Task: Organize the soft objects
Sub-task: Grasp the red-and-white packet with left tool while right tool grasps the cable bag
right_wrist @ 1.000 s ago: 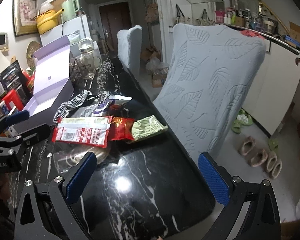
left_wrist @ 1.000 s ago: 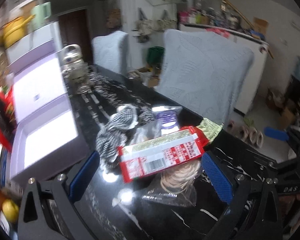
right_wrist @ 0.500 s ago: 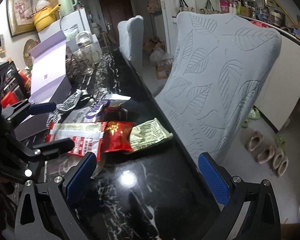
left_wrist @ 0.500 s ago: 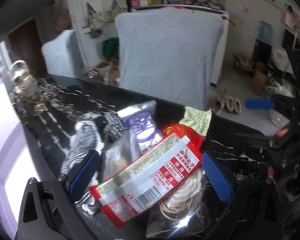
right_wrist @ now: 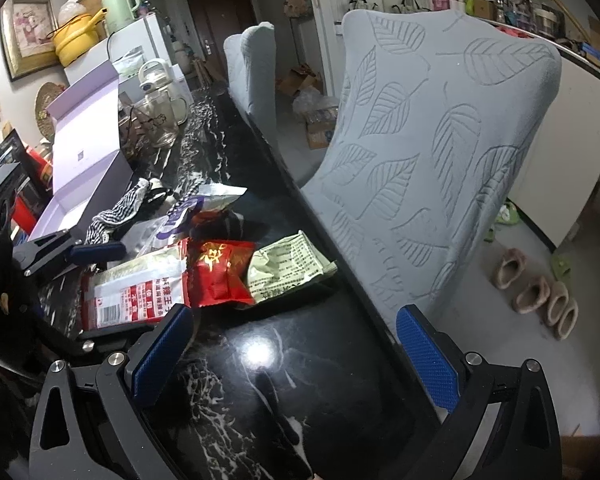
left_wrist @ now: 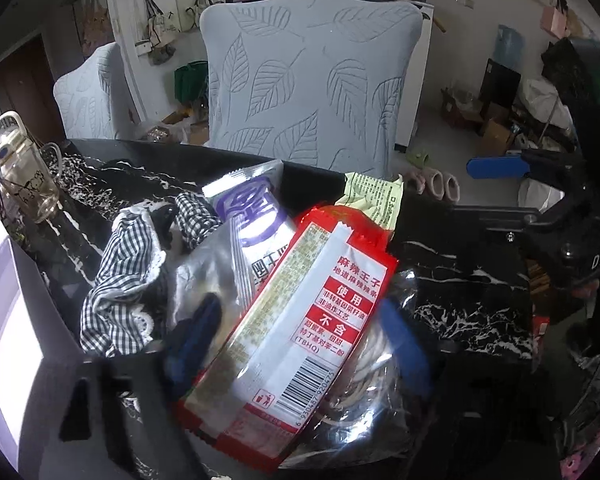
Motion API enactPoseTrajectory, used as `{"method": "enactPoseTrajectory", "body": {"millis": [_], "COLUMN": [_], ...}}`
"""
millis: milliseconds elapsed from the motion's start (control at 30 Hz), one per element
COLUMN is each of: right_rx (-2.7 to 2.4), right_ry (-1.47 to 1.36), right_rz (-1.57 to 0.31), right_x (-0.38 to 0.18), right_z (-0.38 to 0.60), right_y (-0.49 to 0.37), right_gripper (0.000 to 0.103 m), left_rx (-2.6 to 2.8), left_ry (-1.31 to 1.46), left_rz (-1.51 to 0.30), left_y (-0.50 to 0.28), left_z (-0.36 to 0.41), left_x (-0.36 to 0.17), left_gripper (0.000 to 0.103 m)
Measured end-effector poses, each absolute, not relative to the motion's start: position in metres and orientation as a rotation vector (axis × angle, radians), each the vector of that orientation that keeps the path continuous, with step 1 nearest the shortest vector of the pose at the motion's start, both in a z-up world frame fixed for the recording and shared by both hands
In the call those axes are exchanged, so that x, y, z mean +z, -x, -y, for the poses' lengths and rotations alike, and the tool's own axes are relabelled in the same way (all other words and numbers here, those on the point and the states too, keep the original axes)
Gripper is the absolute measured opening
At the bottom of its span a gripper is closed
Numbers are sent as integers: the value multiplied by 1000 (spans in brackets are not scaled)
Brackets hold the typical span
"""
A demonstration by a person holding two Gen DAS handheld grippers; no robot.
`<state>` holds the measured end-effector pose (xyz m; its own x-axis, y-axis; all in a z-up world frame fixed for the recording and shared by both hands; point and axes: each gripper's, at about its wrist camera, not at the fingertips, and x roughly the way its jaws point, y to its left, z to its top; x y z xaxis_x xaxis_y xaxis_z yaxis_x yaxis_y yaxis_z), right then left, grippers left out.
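Left wrist view: on the black marble table (left_wrist: 460, 280), the red snack packet (left_wrist: 300, 320) lies atop the pile, long axis running away between the left gripper's (left_wrist: 300, 332) spread fingers. The right gripper (right_wrist: 288, 356), also open, hangs over bare tabletop, farther off.

I'm reading "麻辣王子", "使用", "不含" and "(TBHQ)" on the red snack packet (left_wrist: 300, 320), a barcode starting 6 930487 920475 below, "DAS" on the right hand-held gripper (left_wrist: 496, 168) body.

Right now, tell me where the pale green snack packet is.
In the right wrist view, the pale green packet lies on the black marble table near its chair-side edge, just right of the small red packet.
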<state>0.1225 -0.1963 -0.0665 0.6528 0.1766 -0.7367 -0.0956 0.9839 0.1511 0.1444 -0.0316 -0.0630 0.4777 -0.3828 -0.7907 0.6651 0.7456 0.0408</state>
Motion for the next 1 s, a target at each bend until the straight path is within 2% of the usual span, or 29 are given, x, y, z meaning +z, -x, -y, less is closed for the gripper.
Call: {"method": "enactPoseTrajectory", "body": {"millis": [67,100,133,167,267,733,1000], "right_rx": [156,158,160,161,170,192,188], "right_ry": [-105,-106,-107,-109,-117,-120,-118], "right_rz": [-849,-850,-851,-852,-857,-855,-857], "right_x": [-67,-68,-68,-68,-70,-70,-70], "right_z": [195,195,195,195,195,191,192], "right_y": [-123,-122,-122,-122,-121,-119,-120], "right_gripper": [103,103,103,103,103,103,103], "left_rx": [-660,-657,-652,-650,-648,-618,-674], "left_ry": [-379,-383,-383,-374,-295,-184,-159], "left_rz": [-854,-852,-849,-849,-888,-1010,-1006], "left_y": [-141,-140,-139,-138,-142,-129,-119], "left_z": [34,34,33,31,21,11,10], "left_x": [-63,-62,-63,-63,-61,-69,-67], "left_gripper": [64,55,52,42,33,33,33]}}
